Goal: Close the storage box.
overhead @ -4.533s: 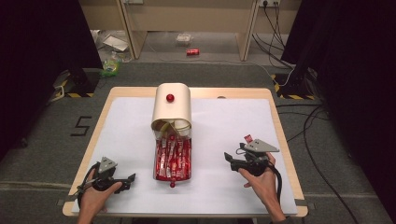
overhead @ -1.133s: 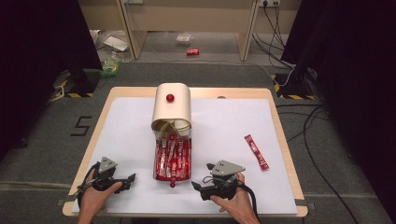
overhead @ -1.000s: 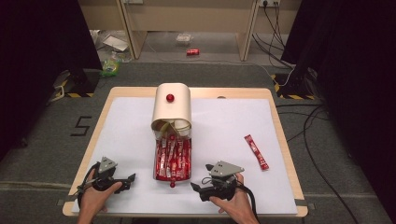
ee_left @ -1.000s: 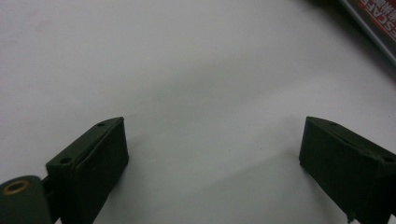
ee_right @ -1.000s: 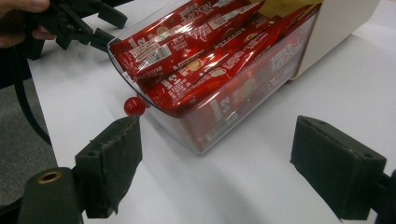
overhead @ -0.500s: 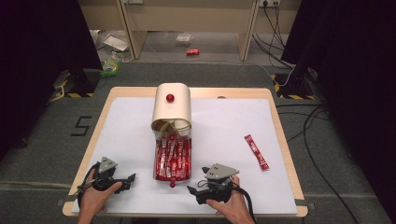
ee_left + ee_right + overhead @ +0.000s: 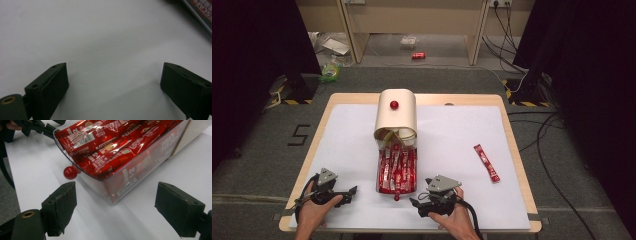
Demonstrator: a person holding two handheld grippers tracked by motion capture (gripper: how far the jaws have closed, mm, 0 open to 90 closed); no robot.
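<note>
A beige box [image 7: 395, 115] with a red knob [image 7: 394, 104] stands mid-table. Its clear drawer [image 7: 396, 168] is pulled out toward me and packed with red sachets [image 7: 110, 142]. A small red knob [image 7: 70, 172] sits on the drawer's front. One red sachet [image 7: 486, 162] lies alone on the white surface at the right. My right gripper [image 7: 414, 203] is open just right of the drawer's front corner, jaws [image 7: 116, 195] facing it and holding nothing. My left gripper [image 7: 349, 192] is open and empty, left of the drawer, over bare white surface [image 7: 115, 75].
The white mat [image 7: 337, 140] covers the wooden table [image 7: 462, 99]. The drawer's edge [image 7: 200, 11] shows at the top right of the left gripper view. The left gripper [image 7: 32, 126] appears beyond the drawer in the right gripper view. Clutter and cables lie on the floor behind.
The right gripper has come from the right side, leaving the single sachet on the mat, and has edged left to the drawer's front corner. The left gripper has stayed still.
</note>
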